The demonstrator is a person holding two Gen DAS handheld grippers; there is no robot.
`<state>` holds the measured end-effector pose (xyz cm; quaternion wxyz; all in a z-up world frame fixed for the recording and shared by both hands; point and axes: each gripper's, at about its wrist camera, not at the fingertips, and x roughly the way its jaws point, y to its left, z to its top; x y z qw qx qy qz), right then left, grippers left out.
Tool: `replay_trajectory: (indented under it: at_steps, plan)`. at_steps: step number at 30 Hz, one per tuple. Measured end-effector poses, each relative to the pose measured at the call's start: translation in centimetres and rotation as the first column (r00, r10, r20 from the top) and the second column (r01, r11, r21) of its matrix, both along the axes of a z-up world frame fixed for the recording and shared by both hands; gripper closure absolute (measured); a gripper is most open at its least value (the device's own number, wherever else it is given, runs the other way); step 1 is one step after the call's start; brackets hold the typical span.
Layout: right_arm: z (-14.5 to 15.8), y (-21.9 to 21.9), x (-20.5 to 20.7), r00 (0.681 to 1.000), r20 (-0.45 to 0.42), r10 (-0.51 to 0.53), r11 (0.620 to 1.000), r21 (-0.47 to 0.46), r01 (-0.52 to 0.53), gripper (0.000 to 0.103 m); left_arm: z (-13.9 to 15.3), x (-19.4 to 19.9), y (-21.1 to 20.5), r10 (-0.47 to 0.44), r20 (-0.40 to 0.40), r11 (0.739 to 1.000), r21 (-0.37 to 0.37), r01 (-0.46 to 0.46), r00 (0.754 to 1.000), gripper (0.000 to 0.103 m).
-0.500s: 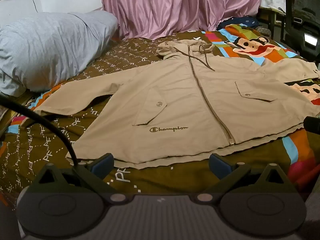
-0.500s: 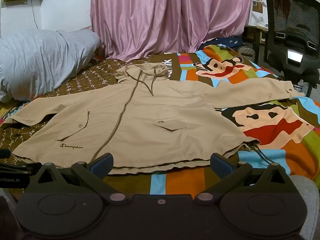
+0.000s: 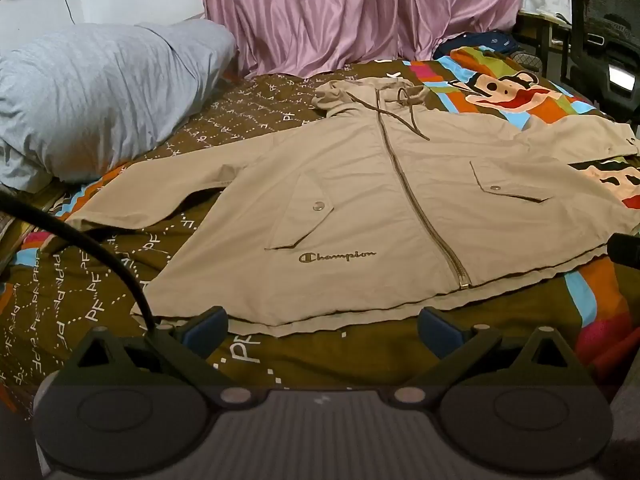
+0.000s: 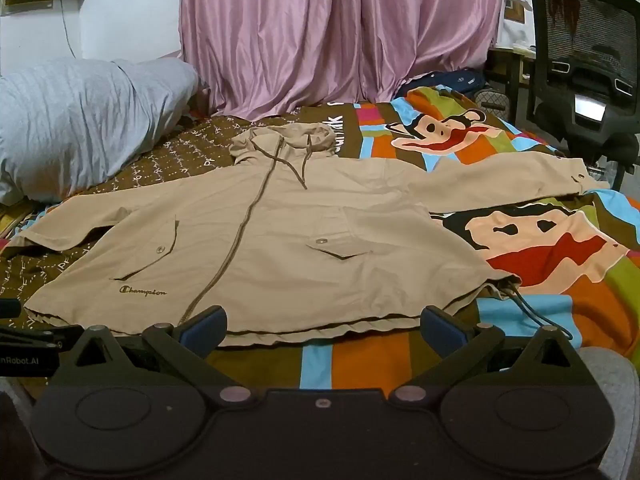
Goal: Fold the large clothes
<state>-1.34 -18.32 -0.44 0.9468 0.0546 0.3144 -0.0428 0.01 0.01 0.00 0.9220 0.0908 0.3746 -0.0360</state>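
Note:
A tan hooded Champion jacket (image 3: 360, 208) lies flat and zipped on the bed, front up, sleeves spread to both sides; it also shows in the right wrist view (image 4: 280, 240). Its hood points toward the pink curtain. My left gripper (image 3: 322, 328) is open and empty, held just short of the jacket's hem near its left part. My right gripper (image 4: 322, 328) is open and empty, just short of the hem near its right part. The right sleeve (image 4: 520, 180) stretches toward the chair.
The bed has a brown and striped cartoon cover (image 4: 552, 248). A grey pillow (image 3: 100, 96) lies at the far left. A pink curtain (image 3: 360, 12) hangs behind the bed. A black office chair (image 4: 584, 60) stands at the right. A black cable (image 3: 100, 252) crosses the left wrist view.

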Motion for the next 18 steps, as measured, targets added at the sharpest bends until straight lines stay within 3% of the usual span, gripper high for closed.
replay_trajectory:
  at_steps: [18]
  plan:
    - [-0.51, -0.3, 0.15, 1.0, -0.003, 0.001, 1.0, 0.003, -0.001, 0.0, -0.58, 0.21, 0.04, 0.002, -0.011, 1.0, -0.003, -0.002, 1.0, 0.0]
